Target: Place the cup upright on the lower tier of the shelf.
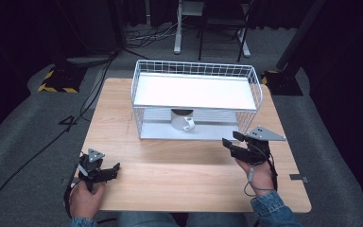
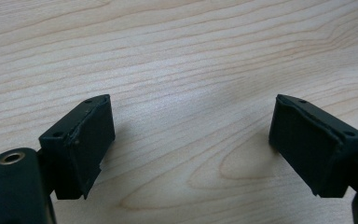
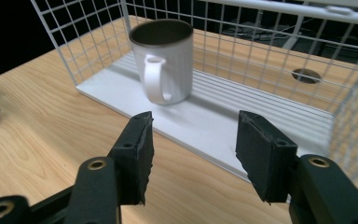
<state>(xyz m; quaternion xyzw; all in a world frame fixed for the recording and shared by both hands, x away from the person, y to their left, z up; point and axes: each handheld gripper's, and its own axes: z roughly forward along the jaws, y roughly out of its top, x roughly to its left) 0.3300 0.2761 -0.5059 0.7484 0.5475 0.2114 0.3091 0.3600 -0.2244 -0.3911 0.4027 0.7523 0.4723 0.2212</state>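
A white ceramic mug with a dark inside [image 3: 164, 60] stands upright on the lower white shelf of a two-tier white wire rack [image 1: 144, 90], which sits at the far middle of the pale wooden table [image 1: 170, 165]; the mug's handle faces out toward the person. The right gripper [image 3: 193, 140] hovers just in front of the rack's open side, jaws apart with nothing between them, the mug near but untouched. The left gripper [image 2: 191, 140] rests low over the table's near left corner, well apart from the rack, jaws spread wide over bare wood.
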